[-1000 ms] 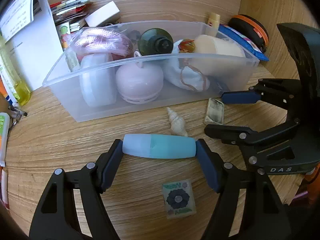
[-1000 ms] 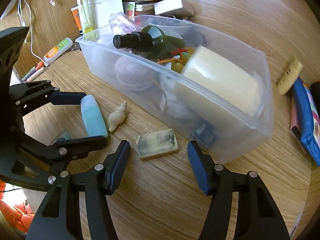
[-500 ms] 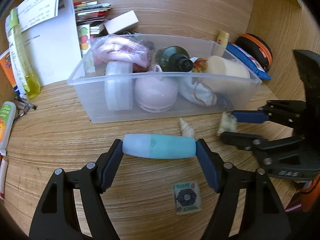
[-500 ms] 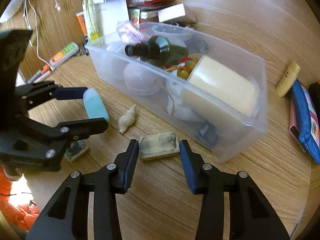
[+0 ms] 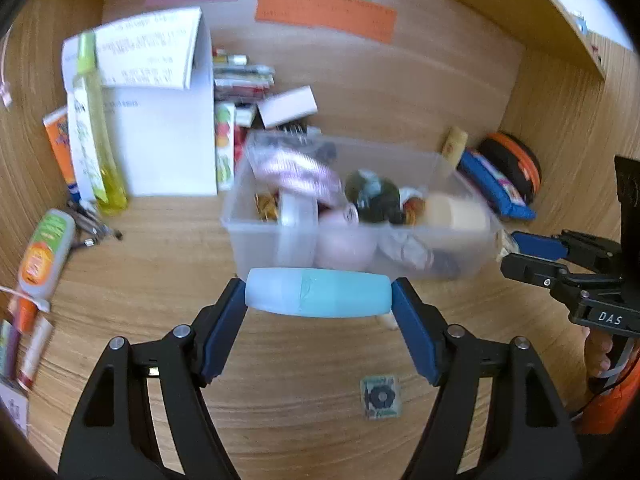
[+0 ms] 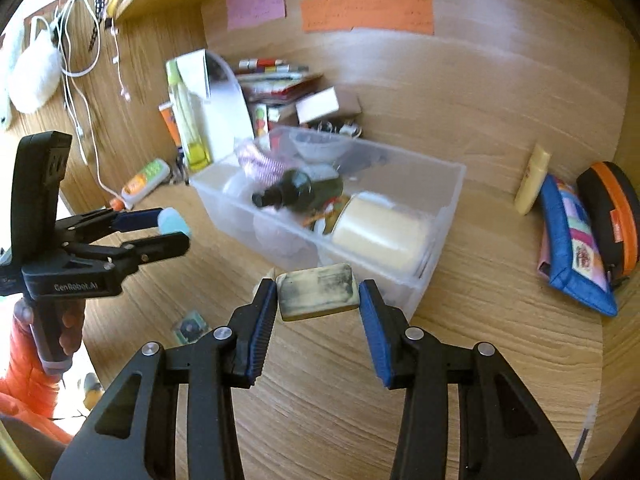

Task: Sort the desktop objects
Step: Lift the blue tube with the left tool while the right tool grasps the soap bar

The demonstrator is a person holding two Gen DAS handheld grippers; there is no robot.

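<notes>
Wooden counter (image 6: 460, 360) carries a clear plastic bin (image 6: 448, 184), already crowded. Left gripper (image 5: 319, 294) fingers clamp a blue tube (image 5: 318, 293) crosswise, just before the bin's near wall; right gripper (image 6: 318, 294) fingers clamp a smudged eraser (image 6: 317, 291), nearer the bin's right end

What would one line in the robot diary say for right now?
left gripper: shut on blue tube | right gripper: shut on eraser | both near clear bin
</notes>
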